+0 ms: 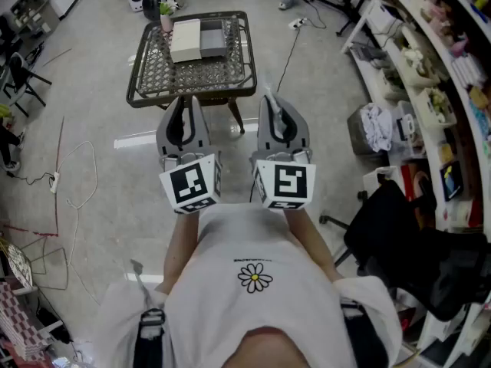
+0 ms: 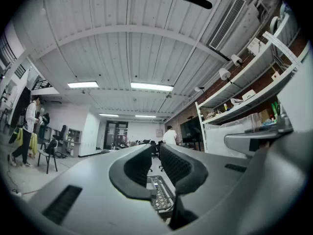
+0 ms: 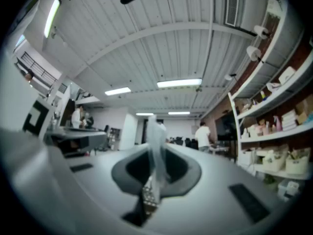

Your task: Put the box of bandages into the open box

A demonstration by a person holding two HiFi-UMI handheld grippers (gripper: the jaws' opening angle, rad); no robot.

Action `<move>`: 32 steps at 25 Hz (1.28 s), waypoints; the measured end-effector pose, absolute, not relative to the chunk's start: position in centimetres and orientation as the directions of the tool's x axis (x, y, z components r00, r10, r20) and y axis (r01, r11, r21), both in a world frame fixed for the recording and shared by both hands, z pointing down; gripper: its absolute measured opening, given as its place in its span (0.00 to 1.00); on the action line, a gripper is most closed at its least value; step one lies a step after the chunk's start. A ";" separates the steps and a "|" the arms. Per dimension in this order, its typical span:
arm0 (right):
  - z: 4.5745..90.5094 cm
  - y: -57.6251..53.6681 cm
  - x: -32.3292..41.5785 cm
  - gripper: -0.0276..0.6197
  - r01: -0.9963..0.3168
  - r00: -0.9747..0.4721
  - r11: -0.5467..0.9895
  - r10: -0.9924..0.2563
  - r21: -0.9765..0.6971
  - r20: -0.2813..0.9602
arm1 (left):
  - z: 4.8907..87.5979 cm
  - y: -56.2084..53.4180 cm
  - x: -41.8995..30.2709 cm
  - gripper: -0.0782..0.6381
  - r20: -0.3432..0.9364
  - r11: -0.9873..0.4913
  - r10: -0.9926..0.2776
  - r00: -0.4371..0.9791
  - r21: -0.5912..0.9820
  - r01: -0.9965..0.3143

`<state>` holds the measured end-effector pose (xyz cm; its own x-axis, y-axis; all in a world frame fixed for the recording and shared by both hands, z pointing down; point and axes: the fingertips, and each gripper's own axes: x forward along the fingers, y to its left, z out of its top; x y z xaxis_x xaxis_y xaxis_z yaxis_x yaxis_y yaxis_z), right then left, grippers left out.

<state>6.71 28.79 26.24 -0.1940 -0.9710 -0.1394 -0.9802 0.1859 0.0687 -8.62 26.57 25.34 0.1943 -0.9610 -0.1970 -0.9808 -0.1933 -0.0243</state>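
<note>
My left gripper (image 1: 185, 100): fingers narrowly apart, nothing between. Right gripper (image 1: 271, 106): fingers closed, pinching thin pale strip (image 3: 157, 141). White box (image 1: 186, 40) and grey open box (image 1: 214, 38) touching on wicker table (image 1: 140, 71), well ahead of fingertips.

A low bench (image 1: 196, 77) with a dark, raised rim and a pale woven top stands on the light grey floor (image 1: 100, 113), its dark legs showing under the near edge. Toward its far side a cream-white box (image 1: 186, 40) lies flat, with a grey box (image 1: 213, 38) just beside it on the right. A small pink pot (image 1: 166, 21) holding a green plant sits at the far left corner.
</note>
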 end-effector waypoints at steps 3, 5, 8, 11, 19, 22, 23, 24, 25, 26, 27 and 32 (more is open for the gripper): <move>26.3 28.5 6.9 0.10 -0.982 -0.184 0.176 -0.973 0.067 -0.141 | 25.6 26.3 -8.3 0.21 -0.188 -0.209 -0.960 0.209 -0.022 -0.978; 26.5 28.1 6.9 0.10 -0.981 -0.191 0.183 -0.971 0.065 -0.144 | 25.8 26.0 -8.1 0.21 -0.182 -0.214 -0.959 0.215 -0.023 -0.977; 26.8 27.8 6.7 0.10 -0.978 -0.206 0.199 -0.969 0.059 -0.135 | 25.6 25.8 -8.2 0.21 -0.182 -0.213 -0.960 0.214 -0.028 -0.977; 27.0 27.6 6.3 0.11 -0.971 -0.240 0.235 -0.962 0.051 -0.129 | 25.8 25.5 -8.2 0.21 -0.175 -0.210 -0.961 0.212 -0.028 -0.977; 29.2 26.4 6.5 0.11 -0.964 -0.265 0.265 -0.962 0.008 -0.071 | 27.6 24.9 -8.0 0.21 -0.134 -0.199 -0.970 0.201 -0.030 -0.980; 29.9 25.8 7.0 0.11 -0.965 -0.263 0.263 -0.963 0.005 -0.055 | 29.0 24.0 -8.0 0.21 -0.101 -0.191 -0.976 0.192 -0.022 -0.981; 30.0 25.6 7.1 0.11 -0.965 -0.261 0.261 -0.964 0.005 -0.050 | 29.4 23.5 -8.2 0.21 -0.092 -0.188 -0.978 0.189 -0.016 -0.982; 30.2 25.3 7.1 0.11 -0.966 -0.259 0.259 -0.965 0.007 -0.047 | 29.7 23.0 -8.3 0.21 -0.087 -0.188 -0.978 0.188 -0.010 -0.982; 30.3 24.9 7.2 0.11 -0.967 -0.254 0.254 -0.966 0.008 -0.045 | 29.8 22.4 -8.4 0.21 -0.084 -0.190 -0.978 0.190 -0.005 -0.982; 30.4 24.5 7.4 0.11 -0.969 -0.248 0.248 -0.968 0.009 -0.043 | 29.8 21.8 -8.4 0.21 -0.084 -0.196 -0.977 0.195 -0.001 -0.981; 30.5 24.1 7.5 0.11 -0.970 -0.243 0.242 -0.969 0.009 -0.042 | 29.8 21.1 -8.4 0.21 -0.085 -0.200 -0.976 0.199 0.001 -0.980; 30.9 20.9 9.0 0.11 -0.975 -0.221 0.220 -0.974 0.020 -0.041 | 30.4 17.4 -7.7 0.21 -0.086 -0.206 -0.975 0.205 0.002 -0.979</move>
